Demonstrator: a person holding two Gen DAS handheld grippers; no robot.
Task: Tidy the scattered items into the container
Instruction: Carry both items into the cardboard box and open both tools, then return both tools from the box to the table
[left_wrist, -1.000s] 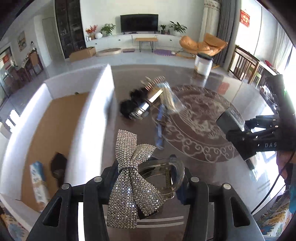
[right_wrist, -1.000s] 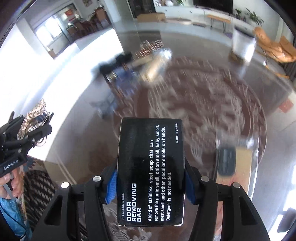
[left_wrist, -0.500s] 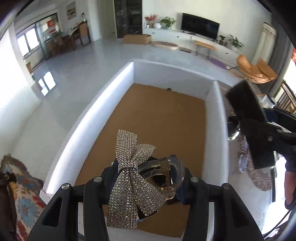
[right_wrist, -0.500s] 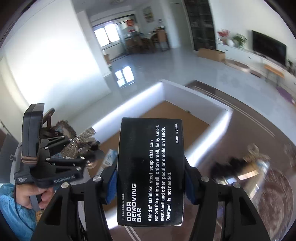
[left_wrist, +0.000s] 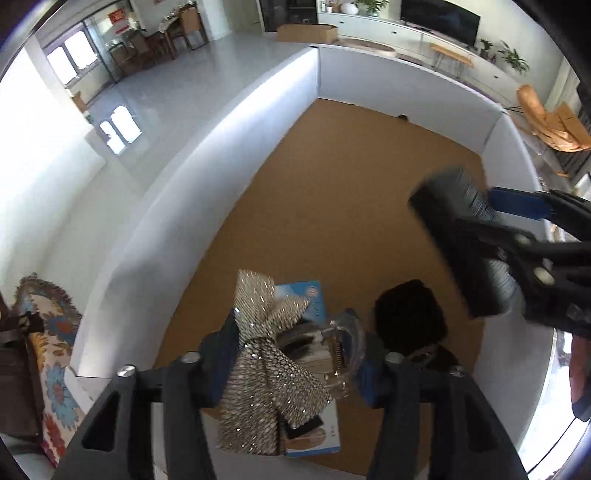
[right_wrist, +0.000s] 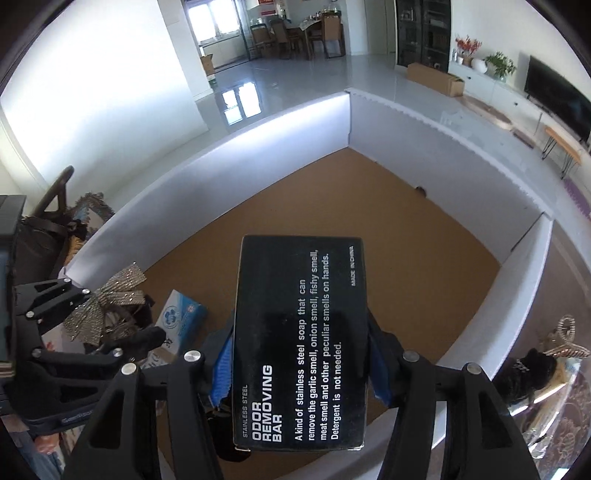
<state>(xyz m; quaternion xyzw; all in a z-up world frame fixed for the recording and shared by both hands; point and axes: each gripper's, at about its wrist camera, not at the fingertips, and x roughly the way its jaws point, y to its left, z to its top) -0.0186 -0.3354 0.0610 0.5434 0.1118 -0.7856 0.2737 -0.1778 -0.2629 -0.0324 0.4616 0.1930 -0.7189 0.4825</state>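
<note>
My left gripper is shut on a clear hair claw with a silver rhinestone bow, held over the near end of the white-walled container with a brown floor. My right gripper is shut on a black "Odor Removing Bar" box, also held above the container. The box and right gripper show in the left wrist view on the right. The left gripper and bow show in the right wrist view at the left.
A blue-and-white box and a black item lie on the container floor below my left gripper. Outside the right wall, on the glass table, lie a black furry clip and a gold hair claw.
Both grippers moved from over the table to above the container, and in the last half second lower and further in. Both keep their items.
</note>
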